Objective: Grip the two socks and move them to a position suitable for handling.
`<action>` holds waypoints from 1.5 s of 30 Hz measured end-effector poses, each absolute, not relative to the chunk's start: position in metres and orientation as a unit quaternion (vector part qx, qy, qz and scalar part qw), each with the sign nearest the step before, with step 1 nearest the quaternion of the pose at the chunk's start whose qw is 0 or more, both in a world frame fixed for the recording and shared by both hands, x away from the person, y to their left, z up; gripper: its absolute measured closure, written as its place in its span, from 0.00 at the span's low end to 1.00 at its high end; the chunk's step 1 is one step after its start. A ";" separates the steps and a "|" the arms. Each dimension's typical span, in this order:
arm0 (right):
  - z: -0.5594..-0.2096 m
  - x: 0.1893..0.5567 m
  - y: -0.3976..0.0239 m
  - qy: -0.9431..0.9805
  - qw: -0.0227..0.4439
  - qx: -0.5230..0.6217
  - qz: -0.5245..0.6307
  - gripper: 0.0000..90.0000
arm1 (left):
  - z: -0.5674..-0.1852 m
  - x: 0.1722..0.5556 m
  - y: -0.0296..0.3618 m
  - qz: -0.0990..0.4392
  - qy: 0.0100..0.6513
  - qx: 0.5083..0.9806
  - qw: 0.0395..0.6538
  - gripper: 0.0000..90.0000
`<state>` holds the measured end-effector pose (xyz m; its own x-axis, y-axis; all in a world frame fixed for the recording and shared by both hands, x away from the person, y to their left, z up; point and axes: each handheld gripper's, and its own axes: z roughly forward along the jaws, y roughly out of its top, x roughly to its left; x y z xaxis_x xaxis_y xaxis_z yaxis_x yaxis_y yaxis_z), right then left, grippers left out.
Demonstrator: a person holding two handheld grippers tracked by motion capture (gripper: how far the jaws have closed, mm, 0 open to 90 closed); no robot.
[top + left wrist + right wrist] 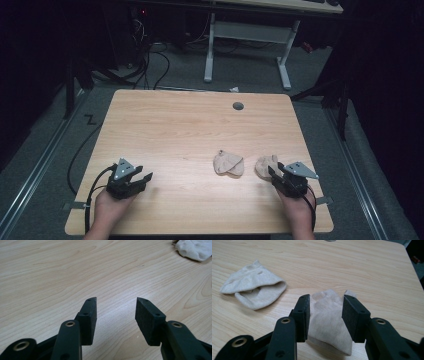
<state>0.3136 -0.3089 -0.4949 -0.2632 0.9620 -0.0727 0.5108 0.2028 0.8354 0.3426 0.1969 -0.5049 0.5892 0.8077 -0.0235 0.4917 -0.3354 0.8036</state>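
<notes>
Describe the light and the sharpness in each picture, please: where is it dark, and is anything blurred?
High view: the table is lit while the floor and room around it fall into darkness; small things look soft. Left gripper view: even light, sharp wood grain, a faint shadow beneath the open tongs. Right gripper view: the nearer sock between the tongs is sharp, the far table edge slightly soft.

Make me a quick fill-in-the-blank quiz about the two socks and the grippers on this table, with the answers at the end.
1. The number of beige socks on the wooden table is ____.
2. The sock between the jaws of the right gripper is the ____ sock of the pair, seen from the high view.
3. The left gripper has ____ between its jaws.
4. The other sock lies nearer the table's ____ than its edges.

Answers: two; right-hand; nothing; middle
</notes>
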 end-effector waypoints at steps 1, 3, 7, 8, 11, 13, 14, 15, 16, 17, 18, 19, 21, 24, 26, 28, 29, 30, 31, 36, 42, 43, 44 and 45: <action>-0.495 0.314 -0.309 0.709 0.313 0.519 0.361 0.65 | -0.505 0.343 0.198 0.193 0.412 0.792 0.408 0.58; -0.496 0.315 -0.310 0.708 0.305 0.521 0.366 0.65 | -0.505 0.344 0.198 0.193 0.415 0.789 0.410 0.59; -0.497 0.313 -0.313 0.709 0.297 0.523 0.369 0.67 | -0.510 0.349 0.194 0.183 0.416 0.798 0.396 0.56; -0.496 0.312 -0.314 0.708 0.297 0.523 0.370 0.67 | -0.512 0.350 0.192 0.184 0.415 0.801 0.391 0.56; -0.495 0.310 -0.314 0.707 0.295 0.525 0.371 0.69 | -0.513 0.349 0.188 0.184 0.409 0.806 0.387 0.54; -0.495 0.311 -0.314 0.710 0.295 0.522 0.370 0.72 | -0.512 0.349 0.186 0.186 0.406 0.805 0.391 0.54; -0.495 0.312 -0.315 0.711 0.297 0.520 0.368 0.76 | -0.511 0.348 0.186 0.187 0.404 0.804 0.394 0.53; -0.494 0.316 -0.315 0.714 0.299 0.519 0.362 0.85 | -0.511 0.347 0.186 0.186 0.403 0.804 0.396 0.53; -0.494 0.321 -0.316 0.717 0.297 0.520 0.356 0.93 | -0.511 0.346 0.187 0.185 0.402 0.804 0.397 0.53; -0.494 0.329 -0.317 0.720 0.294 0.525 0.346 1.00 | -0.511 0.346 0.186 0.184 0.402 0.803 0.399 0.52; -0.495 0.334 -0.318 0.722 0.288 0.529 0.342 1.00 | -0.512 0.345 0.187 0.182 0.402 0.803 0.400 0.52; -0.498 0.340 -0.319 0.722 0.280 0.534 0.338 1.00 | -0.512 0.345 0.187 0.180 0.403 0.803 0.400 0.52; -0.507 0.349 -0.319 0.731 0.265 0.542 0.318 1.00 | -0.511 0.344 0.187 0.174 0.404 0.803 0.402 0.53; -0.519 0.355 -0.319 0.744 0.242 0.549 0.295 1.00 | -0.509 0.343 0.187 0.166 0.408 0.796 0.415 0.52; -0.522 0.355 -0.321 0.742 0.240 0.550 0.298 1.00 | -0.508 0.342 0.185 0.163 0.406 0.796 0.419 0.51; -0.522 0.354 -0.321 0.742 0.241 0.549 0.298 1.00 | -0.508 0.341 0.183 0.162 0.402 0.797 0.420 0.51; -0.522 0.353 -0.320 0.744 0.242 0.548 0.298 1.00 | -0.508 0.341 0.183 0.162 0.402 0.797 0.420 0.51; -0.522 0.352 -0.320 0.745 0.238 0.547 0.298 1.00 | -0.508 0.339 0.180 0.162 0.394 0.801 0.420 0.52; -0.522 0.351 -0.319 0.747 0.238 0.545 0.298 1.00 | -0.507 0.338 0.179 0.163 0.390 0.803 0.421 0.52; -0.522 0.335 -0.311 0.759 0.232 0.529 0.301 1.00 | -0.502 0.335 0.173 0.167 0.375 0.804 0.430 0.52; -0.519 0.314 -0.292 0.781 0.213 0.504 0.302 1.00 | -0.500 0.335 0.165 0.159 0.367 0.808 0.434 0.53; -0.519 0.311 -0.289 0.784 0.210 0.500 0.301 1.00 | -0.500 0.335 0.163 0.157 0.366 0.808 0.434 0.53; -0.519 0.309 -0.285 0.788 0.207 0.495 0.302 1.00 | -0.500 0.336 0.162 0.154 0.366 0.808 0.436 0.53; -0.519 0.306 -0.280 0.792 0.204 0.489 0.303 1.00 | -0.500 0.337 0.161 0.153 0.366 0.807 0.438 0.53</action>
